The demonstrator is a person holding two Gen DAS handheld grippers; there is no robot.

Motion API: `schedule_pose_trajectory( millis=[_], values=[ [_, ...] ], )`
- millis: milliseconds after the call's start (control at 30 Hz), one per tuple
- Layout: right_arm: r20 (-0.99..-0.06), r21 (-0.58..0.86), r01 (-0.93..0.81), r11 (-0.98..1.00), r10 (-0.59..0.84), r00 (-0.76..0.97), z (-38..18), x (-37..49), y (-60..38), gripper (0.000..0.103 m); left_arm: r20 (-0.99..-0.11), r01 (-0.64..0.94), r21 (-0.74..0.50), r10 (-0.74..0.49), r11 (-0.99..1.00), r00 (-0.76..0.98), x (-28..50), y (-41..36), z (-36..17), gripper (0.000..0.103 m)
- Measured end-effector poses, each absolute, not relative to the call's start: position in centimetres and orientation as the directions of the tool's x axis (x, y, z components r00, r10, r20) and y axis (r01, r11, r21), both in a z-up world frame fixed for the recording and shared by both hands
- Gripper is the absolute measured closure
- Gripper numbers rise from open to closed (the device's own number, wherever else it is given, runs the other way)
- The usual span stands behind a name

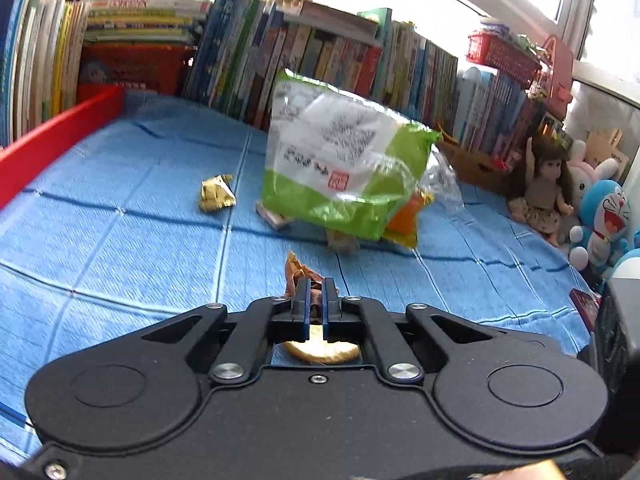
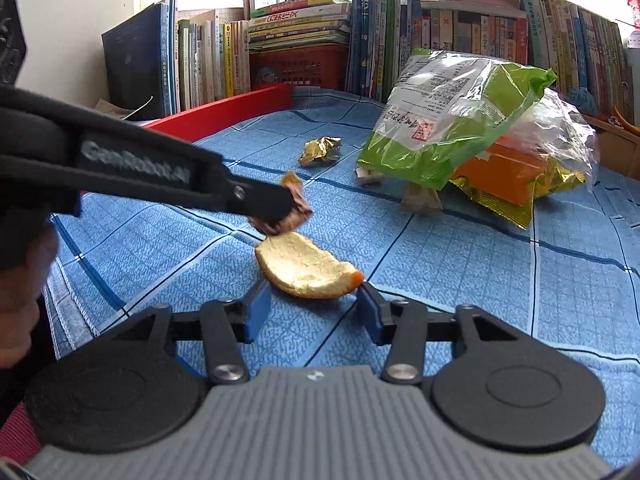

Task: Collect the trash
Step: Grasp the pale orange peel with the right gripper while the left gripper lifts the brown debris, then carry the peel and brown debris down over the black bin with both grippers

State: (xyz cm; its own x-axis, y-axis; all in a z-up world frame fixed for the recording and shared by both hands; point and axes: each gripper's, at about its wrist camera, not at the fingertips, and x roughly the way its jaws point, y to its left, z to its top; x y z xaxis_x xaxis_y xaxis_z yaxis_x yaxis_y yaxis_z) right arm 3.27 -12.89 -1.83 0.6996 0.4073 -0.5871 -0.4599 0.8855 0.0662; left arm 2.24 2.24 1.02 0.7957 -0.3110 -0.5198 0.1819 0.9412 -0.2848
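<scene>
- Blue pads of the right gripper (image 2: 310,312) stand wide apart either side of an orange peel (image 2: 308,266) lying pith-up on the blue cloth (image 2: 480,300); its jaws are not pressing on the peel and hold nothing.
- Just beyond the peel, the left gripper (image 1: 316,294) is clamped fully on a crumpled brown wrapper (image 1: 298,270), only a corner of it between the tips.
- Risk: so slim a pinch could let the brown wrapper slip out if the hand swings.
- Risk: the peel is curved and lies flat, so closing pads may skid over its edge or pinch up the cloth with it.
- Risk: the two grippers sit close together and could knock one another over the peel.
- More trash waits farther back: a gold wrapper (image 2: 320,151) and a green bag (image 2: 452,120) heaped over an orange packet (image 2: 500,176) and clear plastic.
- Surface: a quilted blue cloth with dark lines, a red rail (image 1: 56,140) along one side.
- Room: a long row of books (image 1: 320,52) backs it under a bright window, with a doll (image 1: 544,188) and plush toys in the corner.
</scene>
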Motion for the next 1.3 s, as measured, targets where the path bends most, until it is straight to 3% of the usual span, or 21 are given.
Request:
schedule_pose_trajectory(
  millis=[100, 167, 200, 233, 433, 1300],
  values=[
    [-0.582, 0.081, -0.442, 0.893, 0.402, 0.707, -1.6, 4.0, -12.6, 0.026, -0.51, 0.172, -0.276, -0.296, 0.946, 0.808, 2.0, 2.6, 1.5, 0.098],
    [-0.59, 0.098, -0.44, 0.892, 0.409, 0.696, -1.7, 4.8, -12.2, 0.026, -0.51, 0.166, -0.264, -0.284, 0.95, 0.812, 1.7, 2.8, 1.8, 0.098],
    [-0.598, 0.104, -0.439, 0.893, 0.409, 0.69, -1.8, 5.1, -12.0, 0.031, -0.51, 0.165, -0.259, -0.28, 0.952, 0.814, 1.6, 2.9, 1.8, 0.098],
    [-0.596, 0.104, -0.439, 0.893, 0.409, 0.691, -1.9, 5.3, -11.8, 0.046, -0.508, 0.166, -0.256, -0.278, 0.952, 0.815, 1.4, 3.0, 1.8, 0.098],
    [-0.566, 0.086, -0.438, 0.895, 0.406, 0.718, -1.2, 3.8, -11.6, 0.06, -0.492, 0.175, -0.238, -0.274, 0.955, 0.826, -0.2, 3.5, 2.2, 0.098],
    [-0.483, 0.072, -0.452, 0.889, 0.428, 0.764, 1.6, -11.6, -16.1, 0.061, -0.465, 0.273, -0.205, -0.339, 0.94, 0.818, -14.6, 3.7, 1.4, 0.098]
  ],
)
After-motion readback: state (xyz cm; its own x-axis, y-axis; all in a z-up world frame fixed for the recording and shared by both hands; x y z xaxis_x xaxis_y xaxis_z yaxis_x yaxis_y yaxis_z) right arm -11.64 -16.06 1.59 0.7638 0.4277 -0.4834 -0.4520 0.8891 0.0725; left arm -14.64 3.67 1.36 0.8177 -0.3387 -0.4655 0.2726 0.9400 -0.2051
